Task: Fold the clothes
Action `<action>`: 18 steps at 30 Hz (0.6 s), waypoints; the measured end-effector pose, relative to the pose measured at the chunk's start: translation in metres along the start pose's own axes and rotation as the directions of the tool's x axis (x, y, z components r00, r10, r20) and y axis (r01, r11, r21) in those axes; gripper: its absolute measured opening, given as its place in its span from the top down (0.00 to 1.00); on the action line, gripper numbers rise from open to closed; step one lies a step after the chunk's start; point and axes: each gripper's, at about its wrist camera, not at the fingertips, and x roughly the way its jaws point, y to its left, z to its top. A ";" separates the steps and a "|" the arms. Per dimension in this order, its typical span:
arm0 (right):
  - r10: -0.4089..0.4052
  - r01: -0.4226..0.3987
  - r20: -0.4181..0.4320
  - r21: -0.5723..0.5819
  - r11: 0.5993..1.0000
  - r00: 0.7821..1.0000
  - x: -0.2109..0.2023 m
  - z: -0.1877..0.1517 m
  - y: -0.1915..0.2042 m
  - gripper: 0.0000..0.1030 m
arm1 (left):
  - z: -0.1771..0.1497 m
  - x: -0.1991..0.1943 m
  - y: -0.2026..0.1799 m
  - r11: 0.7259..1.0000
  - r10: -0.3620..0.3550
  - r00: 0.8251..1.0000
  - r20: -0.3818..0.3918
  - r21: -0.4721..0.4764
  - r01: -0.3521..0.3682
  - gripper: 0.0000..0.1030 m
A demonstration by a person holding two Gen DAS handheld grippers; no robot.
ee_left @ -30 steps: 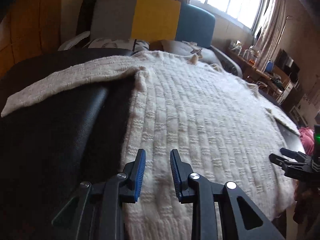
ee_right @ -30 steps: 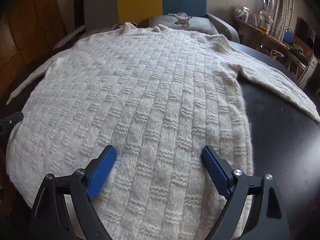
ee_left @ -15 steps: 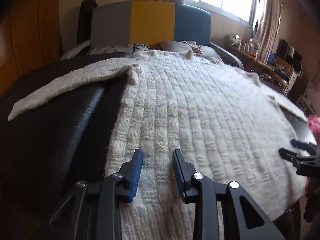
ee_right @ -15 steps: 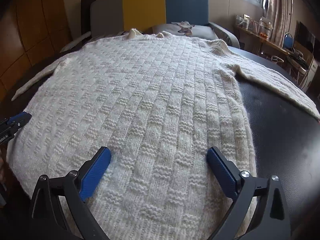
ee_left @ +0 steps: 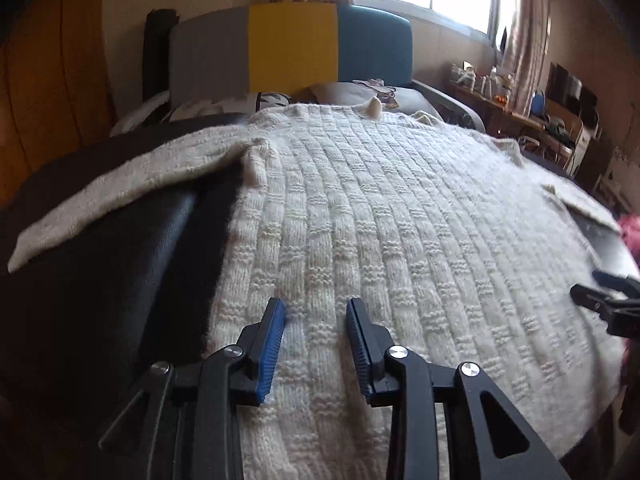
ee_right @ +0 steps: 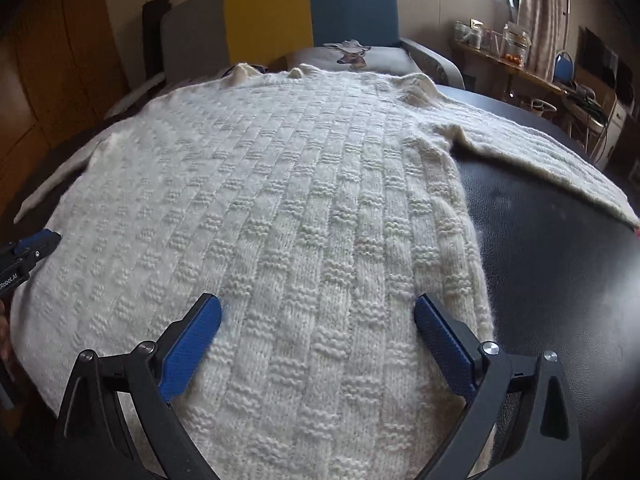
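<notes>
Cream knit sweater (ee_right: 280,208) is spread flat, filling mid-frame on the black table (ee_right: 560,280). Right gripper (ee_right: 318,334) jaws were just opened wide, left gripper (ee_left: 316,338) slightly; nothing's clamped, so folding isn't started.

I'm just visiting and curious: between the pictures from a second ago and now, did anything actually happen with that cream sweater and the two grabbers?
Little changed. Both grippers' jaws have just been opening: the left gripper a bit, the right gripper to nearly full width. Both hang over the sweater's near hem with only knit showing between the pads, and nothing is pinched. The sweater lies flat on the dark table, sleeves spread, as before.
</notes>
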 end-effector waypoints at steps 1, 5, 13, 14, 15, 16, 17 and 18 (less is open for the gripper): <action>0.000 0.000 -0.007 0.013 1.000 1.000 -0.002 0.003 -0.002 0.04 | 0.002 -0.004 0.002 1.000 -0.009 1.000 0.005 -0.018 0.009 0.69; 0.001 -0.004 0.057 0.058 0.998 0.998 -0.021 0.024 -0.009 0.04 | 0.019 -0.006 0.008 0.999 -0.012 0.999 0.041 -0.050 0.014 0.69; -0.038 0.043 -0.044 0.105 0.994 0.998 0.024 0.034 -0.024 0.04 | 0.027 0.039 0.012 1.000 0.014 0.999 -0.040 -0.019 -0.015 0.69; -0.053 0.057 -0.053 0.081 0.995 0.997 0.026 0.033 -0.021 0.04 | 0.027 0.037 0.011 1.000 0.014 0.999 -0.031 -0.007 -0.014 0.69; -0.069 0.071 -0.055 0.047 0.996 0.996 0.025 0.033 -0.016 0.04 | 0.029 0.033 0.013 1.000 -0.005 1.000 -0.019 -0.021 0.004 0.69; -0.074 0.075 -0.059 0.030 0.997 0.996 0.024 0.036 -0.014 0.04 | 0.031 0.029 0.014 0.999 -0.023 1.000 -0.007 -0.035 0.023 0.69; -0.074 0.075 -0.063 0.021 0.997 0.995 0.023 0.040 -0.013 0.04 | 0.034 0.025 0.015 0.998 -0.040 0.999 0.005 -0.047 0.040 0.69; -0.073 0.074 -0.046 0.012 0.997 0.996 0.019 0.046 -0.011 0.04 | 0.040 0.022 0.016 0.998 -0.045 0.999 0.022 -0.053 0.046 0.69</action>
